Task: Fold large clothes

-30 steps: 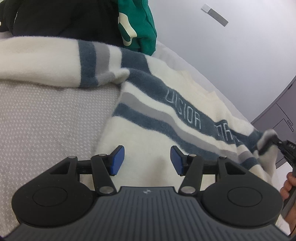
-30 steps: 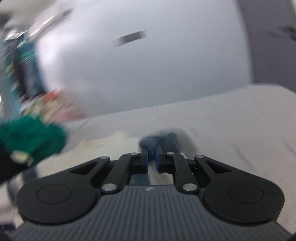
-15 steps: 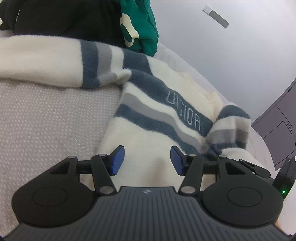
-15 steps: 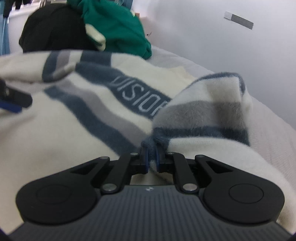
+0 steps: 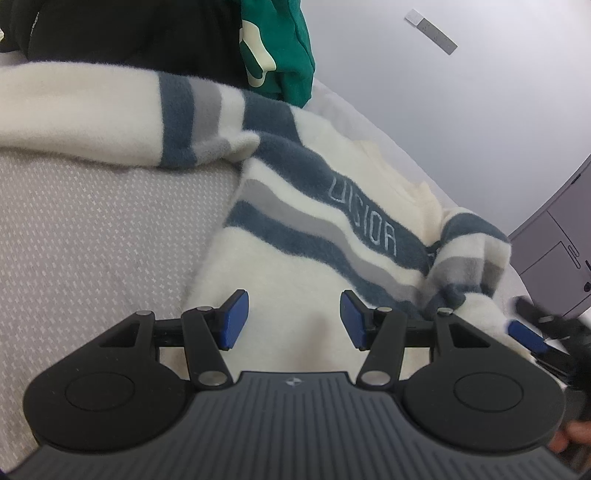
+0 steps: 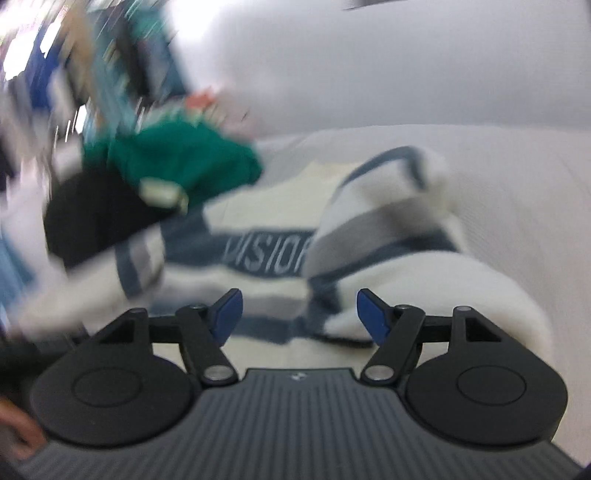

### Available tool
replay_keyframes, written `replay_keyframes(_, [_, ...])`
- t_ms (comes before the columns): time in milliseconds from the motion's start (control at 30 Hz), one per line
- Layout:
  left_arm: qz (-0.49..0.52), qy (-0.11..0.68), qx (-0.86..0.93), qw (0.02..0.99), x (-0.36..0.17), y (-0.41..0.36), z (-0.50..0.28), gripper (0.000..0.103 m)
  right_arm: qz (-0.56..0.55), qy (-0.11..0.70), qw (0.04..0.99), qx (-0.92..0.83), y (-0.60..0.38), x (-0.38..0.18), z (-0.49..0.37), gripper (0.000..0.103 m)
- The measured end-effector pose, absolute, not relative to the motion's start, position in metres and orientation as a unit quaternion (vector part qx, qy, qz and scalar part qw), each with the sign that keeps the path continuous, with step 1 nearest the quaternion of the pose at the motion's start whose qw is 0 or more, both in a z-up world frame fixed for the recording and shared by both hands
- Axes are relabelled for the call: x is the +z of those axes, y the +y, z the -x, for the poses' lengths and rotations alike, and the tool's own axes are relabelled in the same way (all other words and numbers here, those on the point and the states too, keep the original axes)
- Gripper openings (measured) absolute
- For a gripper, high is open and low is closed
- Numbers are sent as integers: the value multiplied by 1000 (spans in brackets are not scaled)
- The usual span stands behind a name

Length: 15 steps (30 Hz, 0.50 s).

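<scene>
A cream sweater [image 5: 295, 266] with blue and grey stripes and lettering lies spread on the grey bed cover [image 5: 92, 229]. Its right sleeve [image 5: 469, 258] lies folded in over the chest; the left sleeve [image 5: 110, 114] stretches out to the left. My left gripper [image 5: 293, 319] hovers open over the sweater's lower body, nothing between its blue pads. In the blurred right wrist view my right gripper [image 6: 297, 314] is opening above the folded sleeve [image 6: 388, 221], with no cloth between its pads. Its blue fingertip [image 5: 524, 334] shows at the right edge of the left wrist view.
A black garment [image 5: 129, 33] and a green garment [image 5: 277, 44] are piled behind the sweater. A white wall [image 5: 461, 92] runs along the far side of the bed. Grey furniture [image 5: 557, 251] stands at the right. Bare bed cover lies left of the sweater.
The right gripper carried the sleeve cuff in over the sweater's chest, let go of it and drew back to the right. The left gripper stayed still and open.
</scene>
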<state>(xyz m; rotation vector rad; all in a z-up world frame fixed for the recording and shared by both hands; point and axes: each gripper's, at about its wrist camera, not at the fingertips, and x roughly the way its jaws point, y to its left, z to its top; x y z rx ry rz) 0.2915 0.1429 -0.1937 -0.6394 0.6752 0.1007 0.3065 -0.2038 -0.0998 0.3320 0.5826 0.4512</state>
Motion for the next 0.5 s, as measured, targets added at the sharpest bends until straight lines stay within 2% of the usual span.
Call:
replay_keyframes(200, [305,327,50,893,-194,140,-292,61,-391,263,878,81,-313,-118,-306,73])
replay_keyframes(333, [303,328,52,893,-195,140,-293,61,-469,289,835,4,-342,-147,-311,73])
replay_keyframes(500, [302,329,52,893,-195,140,-293,61,-545,321,773,42,-330,-175,-314,73])
